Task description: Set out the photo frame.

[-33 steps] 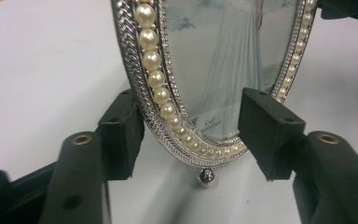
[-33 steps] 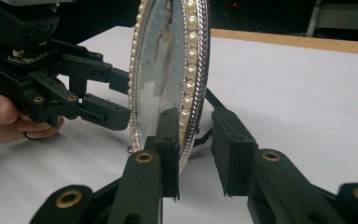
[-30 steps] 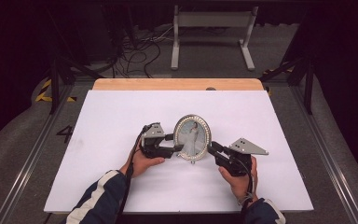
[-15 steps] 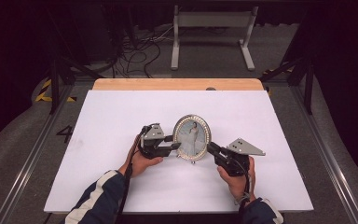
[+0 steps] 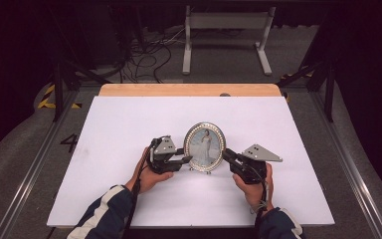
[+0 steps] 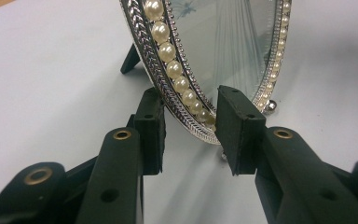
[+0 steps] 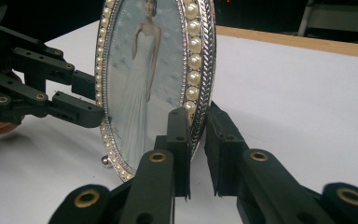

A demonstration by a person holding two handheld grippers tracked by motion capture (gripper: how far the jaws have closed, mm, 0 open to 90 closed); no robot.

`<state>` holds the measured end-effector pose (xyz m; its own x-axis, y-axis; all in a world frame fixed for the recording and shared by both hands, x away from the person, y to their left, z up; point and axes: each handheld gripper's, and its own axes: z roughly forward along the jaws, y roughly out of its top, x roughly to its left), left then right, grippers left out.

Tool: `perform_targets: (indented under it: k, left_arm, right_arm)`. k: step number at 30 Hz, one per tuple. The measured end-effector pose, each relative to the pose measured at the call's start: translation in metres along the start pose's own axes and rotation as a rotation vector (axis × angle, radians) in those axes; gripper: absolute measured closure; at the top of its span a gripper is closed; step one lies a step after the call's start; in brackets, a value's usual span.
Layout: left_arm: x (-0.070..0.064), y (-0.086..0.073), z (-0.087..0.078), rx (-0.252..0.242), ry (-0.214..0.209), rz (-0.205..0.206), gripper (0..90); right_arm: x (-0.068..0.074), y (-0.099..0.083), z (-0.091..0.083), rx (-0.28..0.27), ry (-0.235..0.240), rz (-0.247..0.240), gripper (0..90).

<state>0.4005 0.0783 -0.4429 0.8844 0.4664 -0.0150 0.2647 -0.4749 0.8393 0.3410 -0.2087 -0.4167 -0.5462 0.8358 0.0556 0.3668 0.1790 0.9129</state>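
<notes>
You are working under even overhead light on a bright white table (image 5: 129,124); the far room is lying dark, and glare is washing the picture frame (image 6: 223,42) glass.

Left gripper (image 5: 185,160) parted, right gripper (image 5: 225,155) clamped

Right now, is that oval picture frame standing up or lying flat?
Standing upright: the oval picture frame rests on its small feet on the white table, its rear prop visible in the left gripper view.

White tabletop (image 5: 129,129), wood strip (image 5: 189,89) at far edge, cables (image 5: 149,52) on floor beyond
</notes>
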Motion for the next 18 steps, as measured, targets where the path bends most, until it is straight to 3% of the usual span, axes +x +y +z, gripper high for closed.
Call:
perform_targets:
  k: [5,8,12,18]
  left_arm:
    - [0.0026,-0.0002,0.0002,-0.005,-0.018,-0.001,61.6]
    - [0.0033,0.0004,-0.0012,-0.036,-0.028,-0.022,57.7]
    - [0.0053,0.0028,-0.0067,-0.093,-0.012,-0.053,55.7]
    - [0.0049,0.0028,-0.0082,-0.102,0.001,-0.047,59.5]
  right_arm:
    - [0.0006,0.0011,0.0006,0.000,0.004,-0.007,80.2]
    - [0.0006,0.0015,0.0002,0.001,0.005,-0.001,80.2]
    - [-0.0012,0.0041,-0.0026,-0.024,0.007,0.013,79.1]
    - [-0.0005,0.0038,-0.0002,-0.025,0.005,0.012,80.0]
